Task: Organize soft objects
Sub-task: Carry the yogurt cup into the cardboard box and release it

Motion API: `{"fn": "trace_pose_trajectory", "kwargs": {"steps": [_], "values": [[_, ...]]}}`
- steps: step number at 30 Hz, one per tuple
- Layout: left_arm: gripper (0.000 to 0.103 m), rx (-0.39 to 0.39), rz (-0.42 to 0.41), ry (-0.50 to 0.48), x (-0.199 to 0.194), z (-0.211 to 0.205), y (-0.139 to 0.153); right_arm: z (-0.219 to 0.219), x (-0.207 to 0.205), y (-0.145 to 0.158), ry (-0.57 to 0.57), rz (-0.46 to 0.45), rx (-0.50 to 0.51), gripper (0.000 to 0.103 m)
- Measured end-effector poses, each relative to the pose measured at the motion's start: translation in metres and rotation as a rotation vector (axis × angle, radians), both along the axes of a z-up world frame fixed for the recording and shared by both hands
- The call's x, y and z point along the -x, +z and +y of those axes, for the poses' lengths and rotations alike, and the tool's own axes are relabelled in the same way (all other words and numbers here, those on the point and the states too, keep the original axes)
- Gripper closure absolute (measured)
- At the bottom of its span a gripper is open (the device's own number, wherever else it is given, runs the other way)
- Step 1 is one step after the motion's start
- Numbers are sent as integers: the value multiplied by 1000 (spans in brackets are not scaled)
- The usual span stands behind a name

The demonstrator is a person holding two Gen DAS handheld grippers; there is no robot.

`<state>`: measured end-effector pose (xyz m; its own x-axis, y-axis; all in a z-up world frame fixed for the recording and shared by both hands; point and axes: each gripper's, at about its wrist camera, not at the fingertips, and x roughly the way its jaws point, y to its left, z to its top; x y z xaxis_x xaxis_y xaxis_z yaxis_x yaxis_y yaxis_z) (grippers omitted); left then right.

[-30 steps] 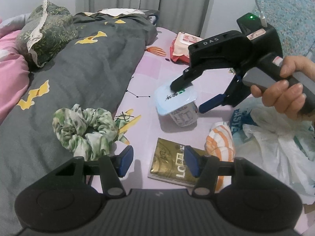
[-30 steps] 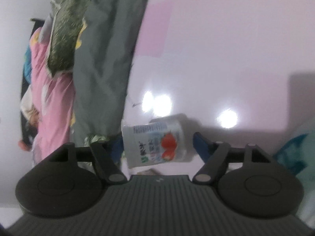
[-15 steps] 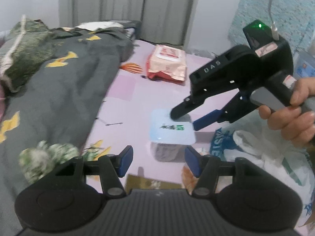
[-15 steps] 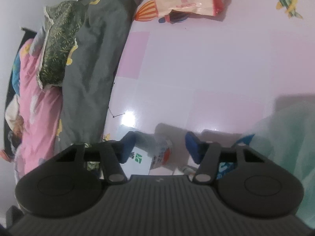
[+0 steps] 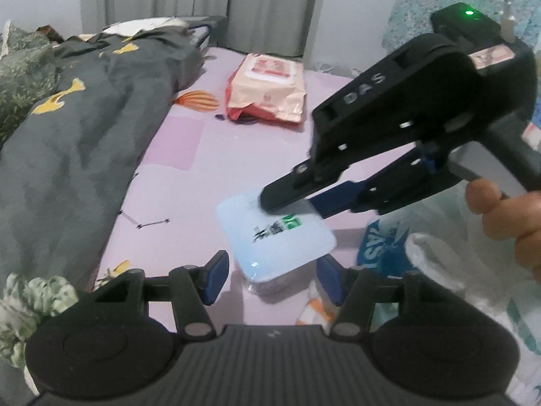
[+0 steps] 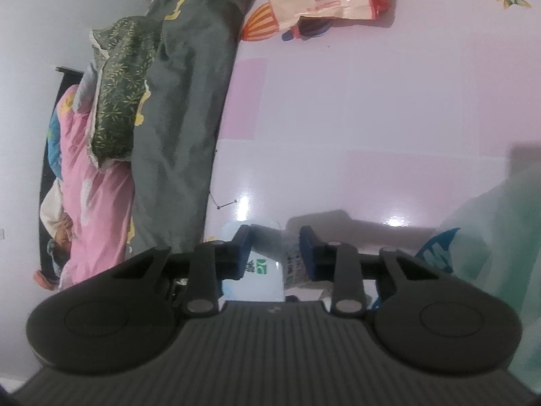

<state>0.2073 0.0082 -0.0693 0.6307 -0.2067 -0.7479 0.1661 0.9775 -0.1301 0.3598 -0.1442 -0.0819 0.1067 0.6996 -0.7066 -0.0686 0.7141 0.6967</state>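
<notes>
Yogurt cup (image 5: 277, 237): on pink mat (image 5: 189, 182), lid edge pinched in my right gripper (image 5: 290, 203), whose jaws just closed on it. Left gripper (image 5: 270, 279) half open, astride cup, not touching. Step: securing cup. Next, I judge: steady lift, no crushing.

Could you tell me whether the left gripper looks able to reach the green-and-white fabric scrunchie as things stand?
Probably yes: the left gripper is open and empty, and the green-and-white fabric scrunchie lies uncovered on the grey quilt beside it.
</notes>
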Motion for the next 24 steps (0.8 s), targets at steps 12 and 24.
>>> {"fn": "trace_pose_trajectory", "kwargs": {"steps": [12, 24], "values": [[50, -5, -35, 13, 7, -7, 20, -4, 12, 17, 6, -38, -1, 80], [50, -27, -163, -76, 50, -52, 92, -60, 62, 85, -76, -142, -82, 79]]}}
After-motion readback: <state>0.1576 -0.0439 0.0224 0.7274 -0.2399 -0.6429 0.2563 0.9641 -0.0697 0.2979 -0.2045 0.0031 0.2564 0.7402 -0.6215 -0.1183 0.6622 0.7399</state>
